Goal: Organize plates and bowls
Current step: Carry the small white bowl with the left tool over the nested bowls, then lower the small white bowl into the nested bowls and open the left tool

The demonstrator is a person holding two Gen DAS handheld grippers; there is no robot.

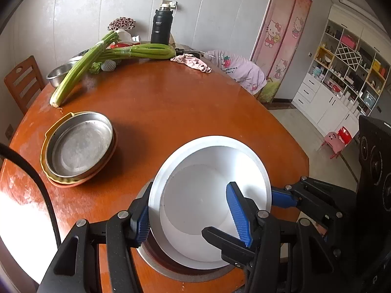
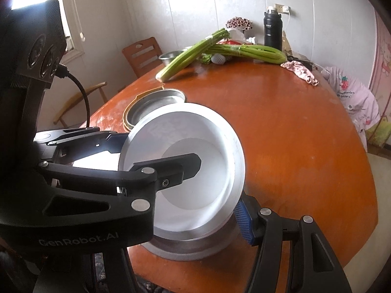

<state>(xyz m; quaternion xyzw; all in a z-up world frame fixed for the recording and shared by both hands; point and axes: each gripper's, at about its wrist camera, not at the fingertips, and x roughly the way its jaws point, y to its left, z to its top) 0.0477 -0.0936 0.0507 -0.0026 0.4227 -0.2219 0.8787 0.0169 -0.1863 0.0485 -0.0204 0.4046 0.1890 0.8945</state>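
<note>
Both grippers' jaws clamp the white bowl (image 1: 195,202), tilted at the table's (image 1: 171,102) near edge: left gripper (image 1: 193,214), right gripper (image 2: 217,190). Only the left view shows shelving (image 1: 342,73). Plate stack (image 1: 78,146) sits left; centre bare.

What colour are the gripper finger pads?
Blue, ribbed; clearest on the left gripper pads in the left wrist view.

"GenRobot.AI" in grey letters on the black plastic gripper body (image 2: 78,240), "strawberries" and "bears!" on the pale lilac child's garment (image 1: 238,69) with a red strawberry print, flask label unreadable
</note>
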